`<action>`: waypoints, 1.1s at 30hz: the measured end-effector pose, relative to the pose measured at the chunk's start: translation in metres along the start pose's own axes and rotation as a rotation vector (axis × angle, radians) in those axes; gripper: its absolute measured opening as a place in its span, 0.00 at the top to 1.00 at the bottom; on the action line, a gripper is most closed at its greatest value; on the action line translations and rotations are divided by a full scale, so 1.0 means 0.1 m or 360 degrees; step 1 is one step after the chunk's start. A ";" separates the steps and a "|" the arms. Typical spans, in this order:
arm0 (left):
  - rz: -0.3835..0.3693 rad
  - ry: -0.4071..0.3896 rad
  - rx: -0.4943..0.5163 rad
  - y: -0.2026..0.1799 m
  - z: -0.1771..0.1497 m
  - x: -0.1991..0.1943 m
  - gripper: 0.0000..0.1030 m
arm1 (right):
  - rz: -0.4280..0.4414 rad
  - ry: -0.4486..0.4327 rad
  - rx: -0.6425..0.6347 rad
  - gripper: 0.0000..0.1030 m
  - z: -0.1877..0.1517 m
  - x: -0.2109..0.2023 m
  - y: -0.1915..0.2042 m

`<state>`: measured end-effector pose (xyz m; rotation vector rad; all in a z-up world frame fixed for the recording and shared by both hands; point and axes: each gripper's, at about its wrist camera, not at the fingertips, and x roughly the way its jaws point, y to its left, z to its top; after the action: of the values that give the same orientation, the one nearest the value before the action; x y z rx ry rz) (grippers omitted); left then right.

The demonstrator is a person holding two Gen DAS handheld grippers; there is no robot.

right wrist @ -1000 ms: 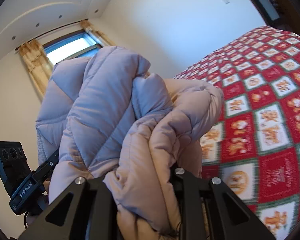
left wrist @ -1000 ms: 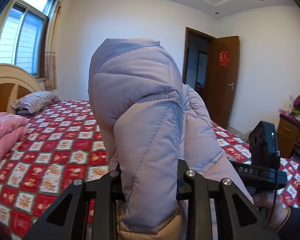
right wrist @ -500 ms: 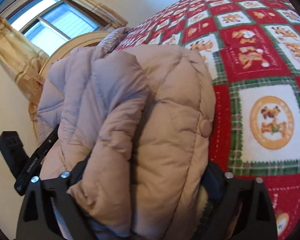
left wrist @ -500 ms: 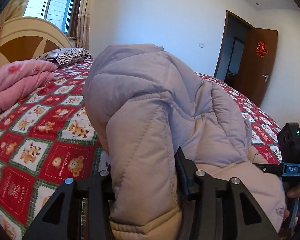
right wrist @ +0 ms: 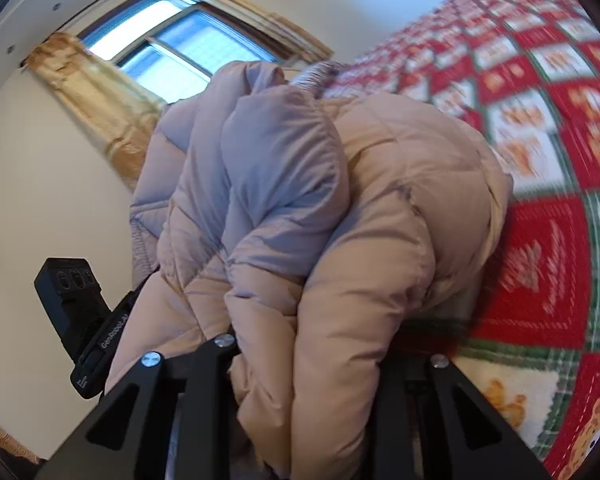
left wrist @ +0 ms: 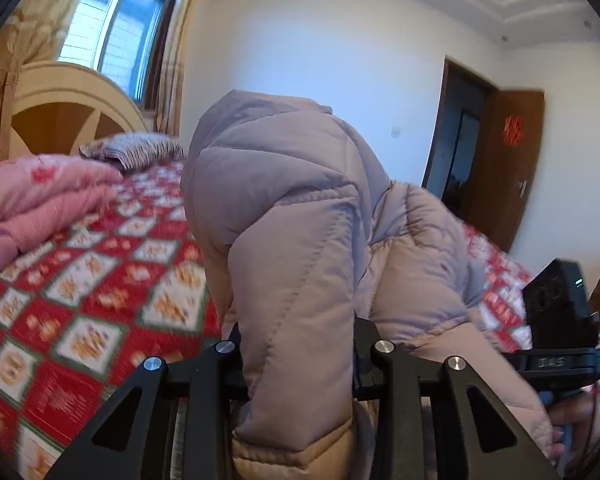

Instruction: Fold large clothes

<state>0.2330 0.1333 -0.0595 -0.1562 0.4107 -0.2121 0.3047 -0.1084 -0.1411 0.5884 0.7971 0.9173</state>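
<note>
Your bed (left wrist: 100, 288), spread with a red patterned cover, lies under everything. Above it you hold the puffy jacket (left wrist: 300, 240) bunched up between both tools, so you seem to be mid-carry, before any clean fold is laid. Your left gripper (left wrist: 296, 356) has its jaws pinching a thick quilted roll; your right gripper (right wrist: 312, 356) likewise clamps a wad of the beige padding. Next, you probably need to lower the jacket onto the bed and spread it flat before folding. Writing: the left tool's handle reads roughly "GenRobot", the right one's "DAS", both blurred; a red paper character marks the door (left wrist: 512, 168).
</note>
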 end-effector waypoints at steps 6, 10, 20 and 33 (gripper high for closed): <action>0.0080 -0.0057 -0.0055 0.42 0.24 -0.26 0.69 | 0.0031 0.0066 -0.0161 0.74 0.24 0.32 0.50; 0.0229 0.0010 -0.0074 0.74 0.02 -0.17 0.69 | -0.0058 0.0166 -0.0213 0.74 0.26 0.69 0.49; 0.0539 0.0162 -0.0288 1.39 -0.56 0.12 0.23 | -0.0533 0.0288 -0.0372 0.64 0.07 1.37 0.31; 0.0537 0.0197 -0.0397 1.54 -0.67 0.29 0.08 | -0.0744 0.0317 -0.0439 0.52 0.04 1.58 0.24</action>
<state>0.2573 0.2677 -0.1610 -0.3160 0.5789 0.1637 0.3550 0.0393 -0.1757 0.0591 0.9182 0.6409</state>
